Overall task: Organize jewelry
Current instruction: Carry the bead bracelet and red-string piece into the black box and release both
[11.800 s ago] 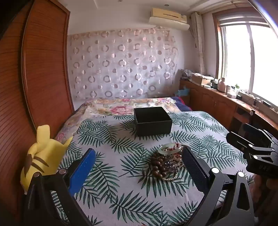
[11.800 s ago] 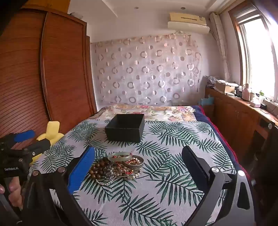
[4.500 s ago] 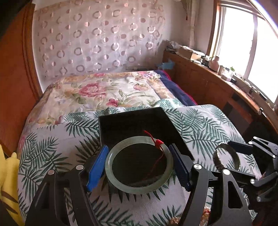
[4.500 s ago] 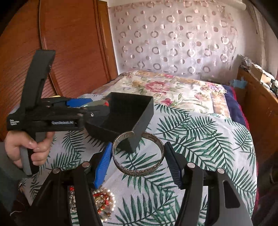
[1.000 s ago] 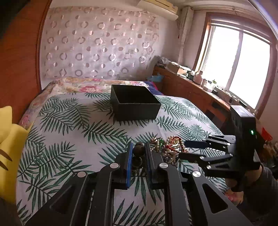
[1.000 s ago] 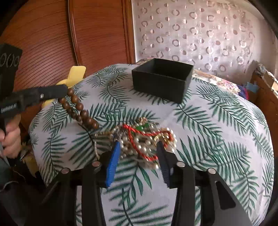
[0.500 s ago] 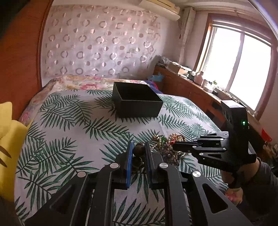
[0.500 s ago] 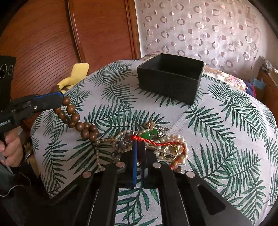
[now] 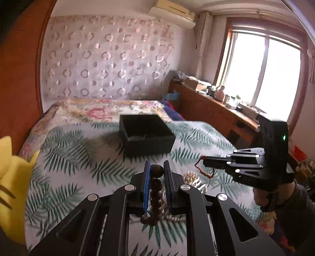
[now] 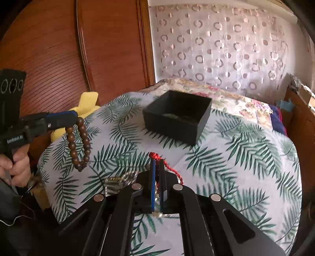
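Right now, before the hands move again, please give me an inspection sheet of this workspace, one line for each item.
Surface: bed under a palm-leaf cloth, floral quilt behind.
Job's things: black box, open, something pale inside; wooden bead bracelet hanging in the air; red cord; pearl strands lying on the cloth.
Clutter: yellow plush toy at the bed's edge.
Grippers: left gripper shut on the wooden bead bracelet; right gripper shut on the red cord.
Cables: nothing seen.
Surroundings: wooden wardrobe, circle-patterned curtain, window, air conditioner, cluttered sill.
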Demonstrator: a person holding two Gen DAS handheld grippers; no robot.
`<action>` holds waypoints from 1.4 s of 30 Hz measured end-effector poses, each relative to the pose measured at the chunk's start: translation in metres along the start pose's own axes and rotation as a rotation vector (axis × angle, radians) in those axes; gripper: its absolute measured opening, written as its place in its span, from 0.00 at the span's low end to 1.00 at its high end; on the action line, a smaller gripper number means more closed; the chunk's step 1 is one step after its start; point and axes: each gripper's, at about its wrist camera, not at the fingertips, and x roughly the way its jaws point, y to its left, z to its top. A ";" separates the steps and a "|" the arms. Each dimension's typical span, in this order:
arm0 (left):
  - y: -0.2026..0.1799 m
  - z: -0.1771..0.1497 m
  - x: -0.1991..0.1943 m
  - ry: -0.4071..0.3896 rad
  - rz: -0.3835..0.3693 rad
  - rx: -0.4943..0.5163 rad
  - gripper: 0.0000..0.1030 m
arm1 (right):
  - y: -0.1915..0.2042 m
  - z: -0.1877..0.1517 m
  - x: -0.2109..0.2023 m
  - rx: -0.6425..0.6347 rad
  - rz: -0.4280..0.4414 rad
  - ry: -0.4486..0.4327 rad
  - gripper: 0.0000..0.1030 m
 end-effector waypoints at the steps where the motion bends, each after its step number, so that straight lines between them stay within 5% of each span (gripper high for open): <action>1: -0.001 0.004 0.000 -0.004 -0.002 0.005 0.12 | -0.002 0.003 -0.001 -0.001 0.000 -0.006 0.03; 29: 0.010 0.136 0.091 0.036 -0.005 0.064 0.12 | -0.057 0.107 0.034 0.001 0.055 -0.026 0.03; 42: 0.047 0.136 0.172 0.155 0.000 0.013 0.12 | -0.076 0.131 0.093 0.000 0.092 0.050 0.04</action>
